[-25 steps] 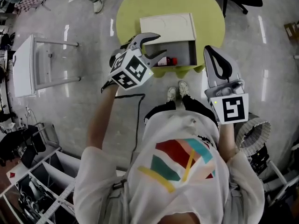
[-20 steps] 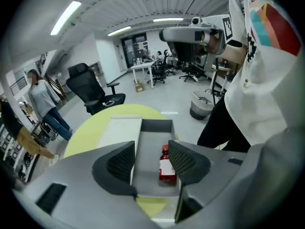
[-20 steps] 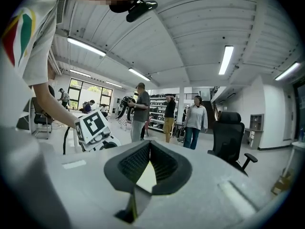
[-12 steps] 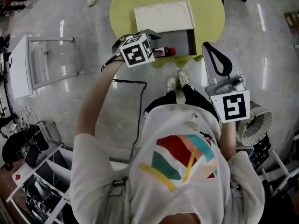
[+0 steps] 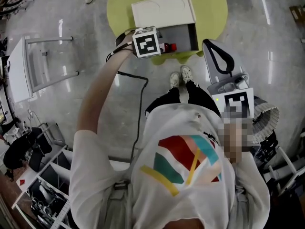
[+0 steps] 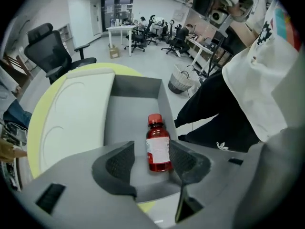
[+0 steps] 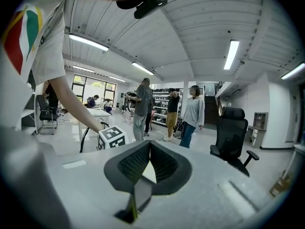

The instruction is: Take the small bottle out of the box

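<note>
The small red bottle (image 6: 158, 147) with a white label lies in the grey inside of the open box (image 6: 133, 109), cap pointing away from me. My left gripper (image 6: 152, 150) is open, its pads on either side of the bottle's lower half, a gap showing on the left. In the head view, its marker cube (image 5: 145, 42) covers the jaws at the box's near left corner, with the bottle (image 5: 167, 47) just to its right. The right gripper (image 5: 213, 49) is held up at my right side, off the table, shut and empty (image 7: 149, 151).
The box's white lid (image 5: 162, 11) lies folded back on a round yellow-green table (image 5: 119, 4). A white frame (image 5: 28, 66) stands on the floor to the left, a wire basket (image 5: 267, 123) to the right. A cable (image 5: 138, 94) hangs from my left arm. People (image 7: 193, 113) stand far off.
My left gripper has moved forward from the table's near edge into the box, and its jaws now straddle the bottle. The right gripper has stayed in place.
</note>
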